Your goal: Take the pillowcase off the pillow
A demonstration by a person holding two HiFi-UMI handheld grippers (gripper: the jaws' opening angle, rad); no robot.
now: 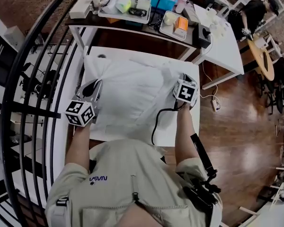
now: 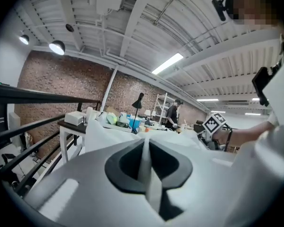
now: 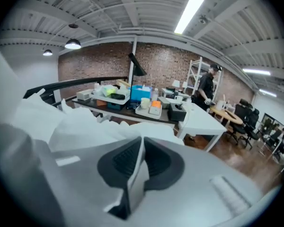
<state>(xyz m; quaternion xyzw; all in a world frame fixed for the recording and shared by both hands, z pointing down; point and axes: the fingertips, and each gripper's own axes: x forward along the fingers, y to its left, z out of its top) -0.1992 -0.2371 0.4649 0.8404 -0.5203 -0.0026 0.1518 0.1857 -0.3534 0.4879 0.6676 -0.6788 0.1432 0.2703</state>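
You grip the white fabric pillowcase (image 1: 132, 91) —
left hand-held gripper (image 1: 95, 85) pinching it at 9 o'clock, right hand-held gripper (image 1: 181, 79) at 3.

Beige short-sleeved shirt (image 1: 132, 178) worn
Left gripper (image 2: 145, 150) and right gripper (image 3: 141, 150) are fitted with chequered marker cubes (image 1: 79, 112); black cable (image 1: 156, 122) attached.

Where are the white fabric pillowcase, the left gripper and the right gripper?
white fabric pillowcase (image 1: 132, 91): head view, middle of its top face.
left gripper (image 2: 144, 148): left gripper view, between its closed fingertips.
right gripper (image 3: 141, 143): right gripper view, between its closed fingertips.
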